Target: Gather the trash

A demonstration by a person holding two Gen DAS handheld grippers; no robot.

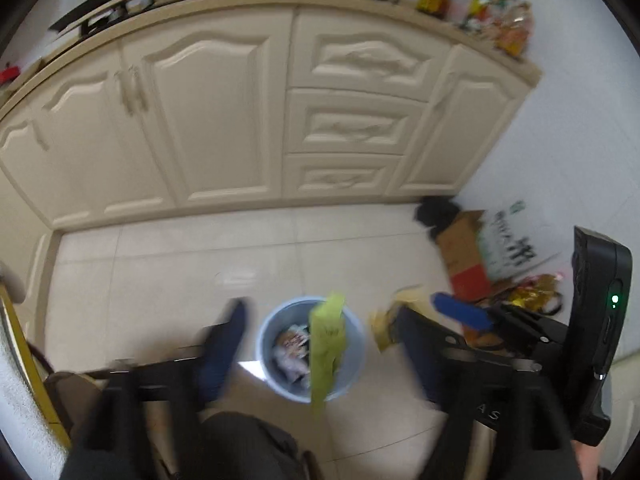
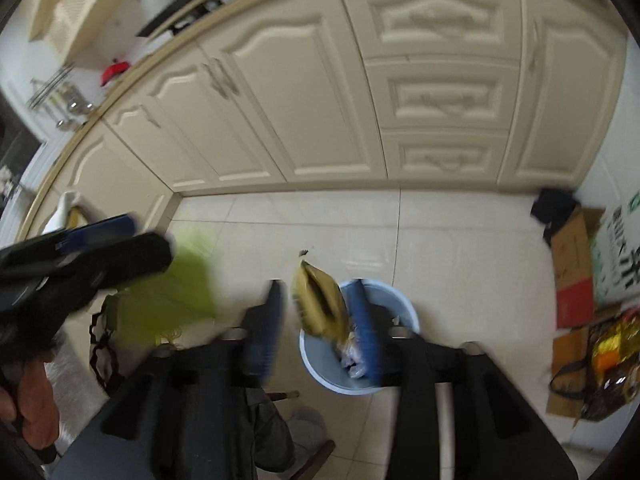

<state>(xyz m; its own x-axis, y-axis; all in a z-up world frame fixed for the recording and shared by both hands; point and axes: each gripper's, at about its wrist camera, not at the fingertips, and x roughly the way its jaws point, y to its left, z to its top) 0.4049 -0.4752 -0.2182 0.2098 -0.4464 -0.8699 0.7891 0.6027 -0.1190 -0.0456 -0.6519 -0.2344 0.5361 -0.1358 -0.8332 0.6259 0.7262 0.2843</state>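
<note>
A light blue trash bin (image 1: pixel 352 376) stands on the tiled floor with wrappers inside; it also shows in the right wrist view (image 2: pixel 316 364). My left gripper (image 1: pixel 320 344) is open above it, and a lime green wrapper (image 1: pixel 328 340) falls loose between the fingers into the bin. My right gripper (image 2: pixel 318 320) is open above the bin, and a yellow-brown wrapper (image 2: pixel 320 304) drops free between its fingers. The right gripper's blue finger (image 1: pixel 460 312) shows at the bin's right in the left wrist view. The left gripper (image 2: pixel 80 256) shows at the left in the right wrist view.
Cream kitchen cabinets (image 1: pixel 224 120) run along the back. A cardboard box (image 1: pixel 464 256), a printed bag (image 1: pixel 508 244) and a shiny bag (image 2: pixel 612 364) lie by the right wall. A black object (image 2: pixel 554 204) sits in the corner. My leg (image 2: pixel 272 424) is below.
</note>
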